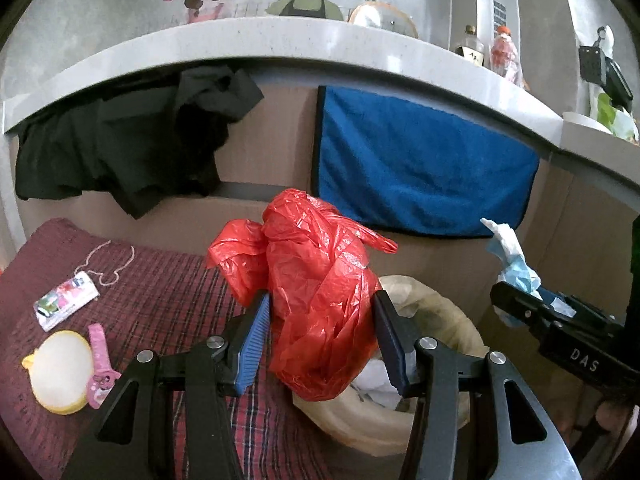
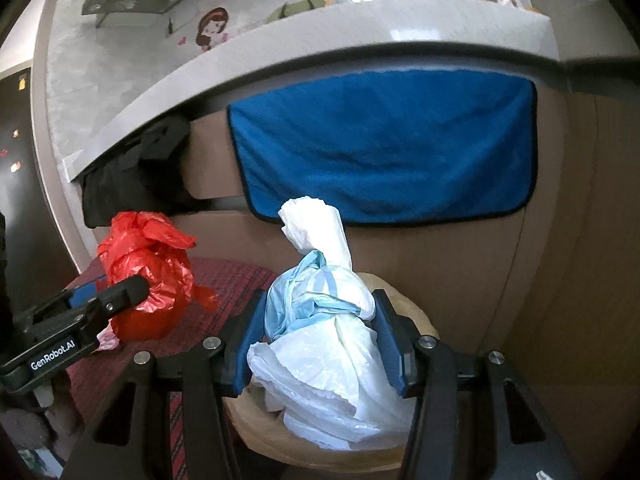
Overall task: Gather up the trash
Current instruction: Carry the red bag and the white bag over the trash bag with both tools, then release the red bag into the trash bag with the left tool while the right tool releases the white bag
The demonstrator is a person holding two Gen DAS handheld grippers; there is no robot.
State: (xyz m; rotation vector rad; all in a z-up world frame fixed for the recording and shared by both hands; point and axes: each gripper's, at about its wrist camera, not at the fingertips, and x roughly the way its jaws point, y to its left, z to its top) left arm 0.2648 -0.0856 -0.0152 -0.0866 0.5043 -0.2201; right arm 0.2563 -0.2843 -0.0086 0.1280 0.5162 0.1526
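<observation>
My left gripper [image 1: 320, 320] is shut on a crumpled red plastic bag [image 1: 316, 280] and holds it above the left rim of a beige lined trash bin [image 1: 448, 312]. My right gripper [image 2: 320, 332] is shut on a white plastic bag wrapped with a blue face mask [image 2: 320, 320], held over the same bin [image 2: 404, 300]. In the left wrist view the right gripper [image 1: 532, 312] shows at the right with the white and blue wad [image 1: 508, 256]. In the right wrist view the left gripper [image 2: 112, 300] shows at the left with the red bag [image 2: 148, 276].
A red plaid cloth [image 1: 168, 280] covers the surface left of the bin, with a small packet [image 1: 66, 300], a yellow round case [image 1: 60, 372] and a pink toy [image 1: 100, 364]. A blue towel [image 1: 424, 160] and black clothing [image 1: 120, 148] hang under a grey counter [image 1: 280, 36].
</observation>
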